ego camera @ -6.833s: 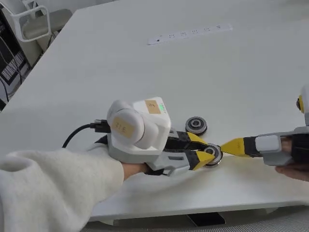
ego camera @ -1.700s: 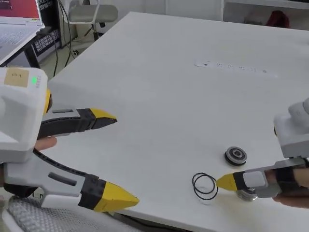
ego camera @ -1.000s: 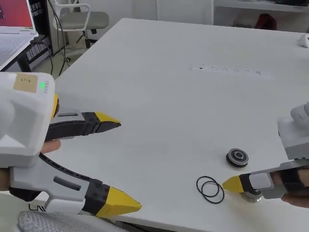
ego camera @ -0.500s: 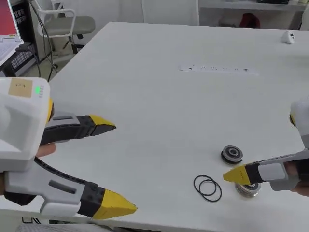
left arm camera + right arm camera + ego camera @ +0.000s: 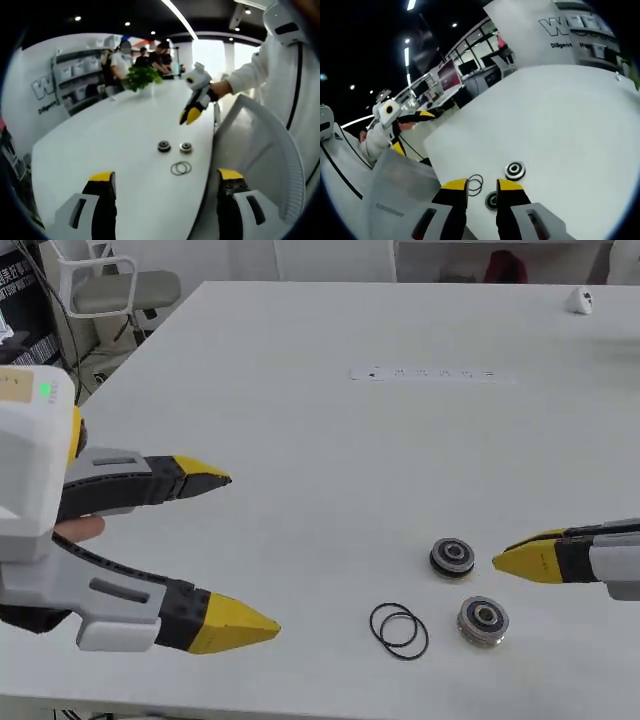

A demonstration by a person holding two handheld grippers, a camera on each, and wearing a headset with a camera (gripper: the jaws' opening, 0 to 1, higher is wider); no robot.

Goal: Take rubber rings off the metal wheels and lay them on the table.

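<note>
Left gripper [image 5: 250, 552] at the near left, jaws spread wide, nothing between them. Toward the near right, two rubber rings [image 5: 398, 630] flat on the table [image 5: 330, 440], overlapping each other, touching nothing else. Just right of them, the near wheel [image 5: 482, 620]. A little farther, the far wheel [image 5: 452, 557], apart from its twin. Right gripper [image 5: 515, 552] at the right edge, level with the far wheel, tips aimed left at it but short of touching. Jaws nearly together with a slim gap, gripping nothing.

Seems a pause between wheels. Rings already laid down and the near wheel showing a bright bare rim. Far wheel dark round its edge, so perhaps still wearing rubber, though too small to say for sure. Next move, if so: pin the far wheel with the wide left jaws, then hook a right tip under the band and roll it off without sending the wheel skating.

Rings thin, black, limp-looking loops. Wheels squat metal discs with a dark hub and a bearing-like centre. Jaw tips yellow and pointed, on black shanks with white housings. Table matte white and smooth, likely slippery under metal. Farther out, a flat white power strip [image 5: 430, 373]. Beyond the far left corner, a white chair [image 5: 110, 285].
</note>
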